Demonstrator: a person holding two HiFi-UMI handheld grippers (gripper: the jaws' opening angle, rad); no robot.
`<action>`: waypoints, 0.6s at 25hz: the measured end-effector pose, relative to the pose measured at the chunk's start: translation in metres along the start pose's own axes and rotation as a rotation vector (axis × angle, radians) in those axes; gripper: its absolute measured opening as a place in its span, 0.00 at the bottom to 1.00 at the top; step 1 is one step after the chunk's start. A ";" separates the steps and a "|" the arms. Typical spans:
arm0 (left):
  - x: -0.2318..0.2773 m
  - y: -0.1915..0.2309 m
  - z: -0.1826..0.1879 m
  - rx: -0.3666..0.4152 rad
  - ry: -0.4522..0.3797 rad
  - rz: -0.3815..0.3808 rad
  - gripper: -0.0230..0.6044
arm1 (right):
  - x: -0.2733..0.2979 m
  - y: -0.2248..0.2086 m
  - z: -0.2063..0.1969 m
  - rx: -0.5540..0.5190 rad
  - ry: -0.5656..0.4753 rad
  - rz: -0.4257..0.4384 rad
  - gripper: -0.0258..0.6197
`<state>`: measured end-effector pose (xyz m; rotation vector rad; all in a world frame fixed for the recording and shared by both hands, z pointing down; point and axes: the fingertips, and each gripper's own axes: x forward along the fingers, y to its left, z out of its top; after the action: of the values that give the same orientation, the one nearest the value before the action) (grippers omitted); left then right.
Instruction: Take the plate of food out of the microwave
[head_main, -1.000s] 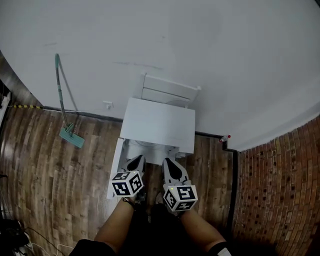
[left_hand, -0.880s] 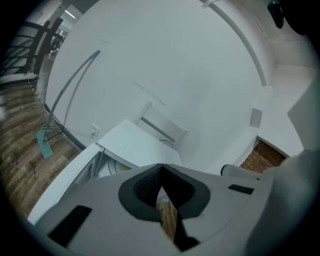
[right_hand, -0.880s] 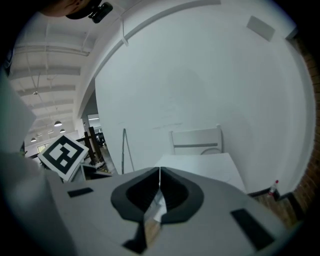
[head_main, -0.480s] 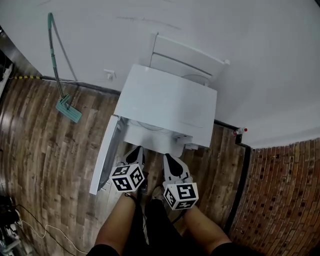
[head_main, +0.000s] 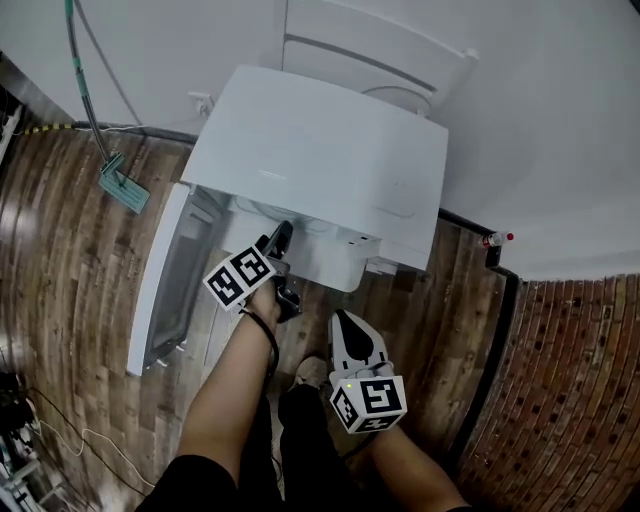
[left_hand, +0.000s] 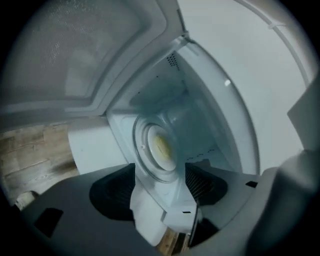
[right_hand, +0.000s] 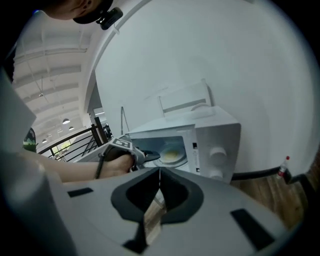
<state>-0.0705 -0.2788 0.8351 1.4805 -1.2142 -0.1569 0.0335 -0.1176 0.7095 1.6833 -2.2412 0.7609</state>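
Note:
A white microwave (head_main: 320, 150) stands with its door (head_main: 158, 282) swung open to the left. Inside it, a plate of yellow food (left_hand: 161, 146) rests on the glass turntable (left_hand: 145, 165); the plate (right_hand: 171, 156) also shows in the right gripper view. My left gripper (head_main: 283, 234) reaches toward the oven's mouth, rolled to one side. Its jaws have just been opening and now stand apart, gripping nothing, with the plate straight ahead of my left gripper (left_hand: 157, 177). My right gripper (head_main: 345, 322) hangs back over the floor, its jaws shut and empty.
A green mop (head_main: 108, 172) leans on the wall at the left. A white slatted piece (head_main: 380, 50) stands behind the microwave. A small red-capped bottle (head_main: 497, 240) sits by the wall at the right. Cables (head_main: 40, 450) lie on the wooden floor at the lower left.
Both grippers and the view have come down closer to the microwave. The left gripper has gone forward to the oven's opening, rolled and opened. The right gripper stays behind, shut.

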 end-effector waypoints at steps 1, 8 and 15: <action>0.008 0.008 0.001 -0.013 -0.012 0.039 0.53 | -0.006 -0.005 -0.008 0.009 0.011 -0.002 0.06; 0.049 0.040 0.007 -0.005 -0.040 0.208 0.63 | -0.025 -0.032 -0.038 0.035 0.059 -0.013 0.06; 0.070 0.042 0.007 0.050 -0.072 0.280 0.69 | -0.027 -0.046 -0.044 0.042 0.074 -0.008 0.06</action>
<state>-0.0678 -0.3259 0.9019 1.3407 -1.4789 0.0088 0.0803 -0.0815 0.7455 1.6540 -2.1825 0.8600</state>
